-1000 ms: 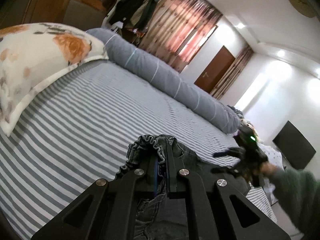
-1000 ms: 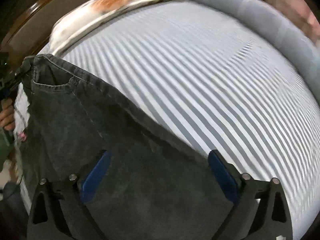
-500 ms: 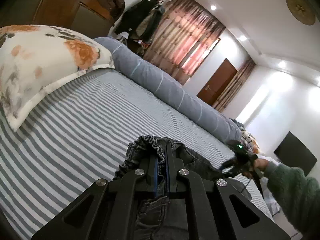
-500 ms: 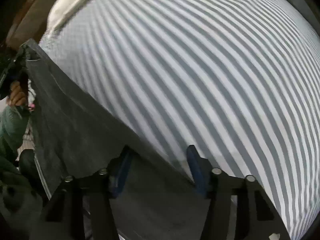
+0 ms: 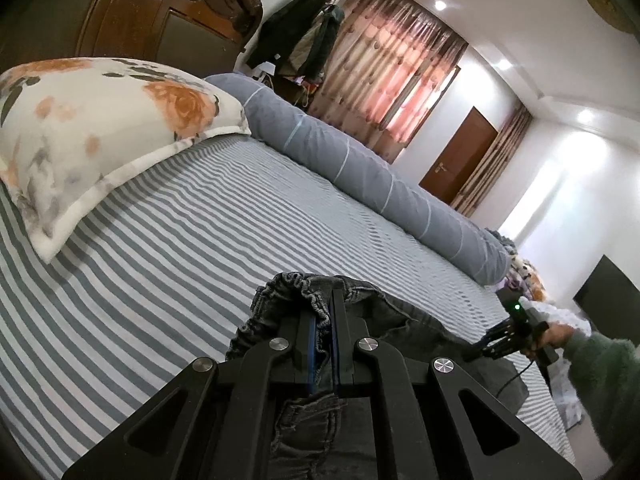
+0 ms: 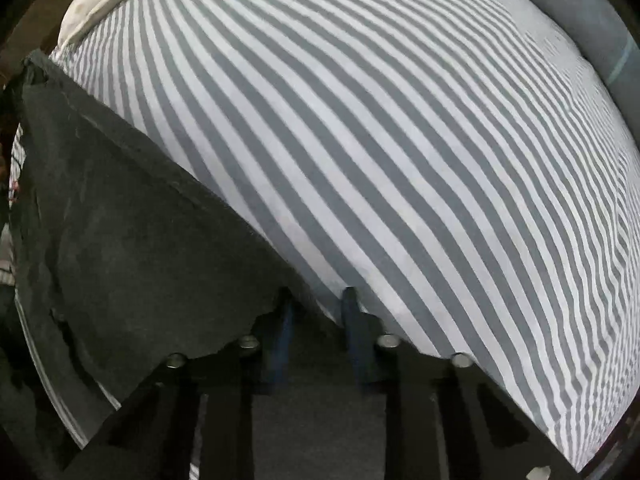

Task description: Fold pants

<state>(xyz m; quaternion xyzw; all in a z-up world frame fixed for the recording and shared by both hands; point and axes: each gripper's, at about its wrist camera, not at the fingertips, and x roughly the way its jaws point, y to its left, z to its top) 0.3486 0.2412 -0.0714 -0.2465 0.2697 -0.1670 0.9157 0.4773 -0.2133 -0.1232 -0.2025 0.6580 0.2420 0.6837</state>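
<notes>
The left gripper point(image 5: 324, 320) is clamped tight, aimed a little downward. The right gripper point(image 6: 316, 312) points straight down, its jaws closing with cloth between them, held by a green-sleeved hand point(image 5: 560, 334).

Our left gripper point(image 5: 324, 332) has matte black angular arms, silver round screws and blue pads lining its fingers point(image 5: 306, 344). Our right gripper point(image 6: 316, 312) matches, a green light glowing on its body, a thin black cable trailing, beside our fuzzy green sleeve point(image 5: 600, 384).
</notes>
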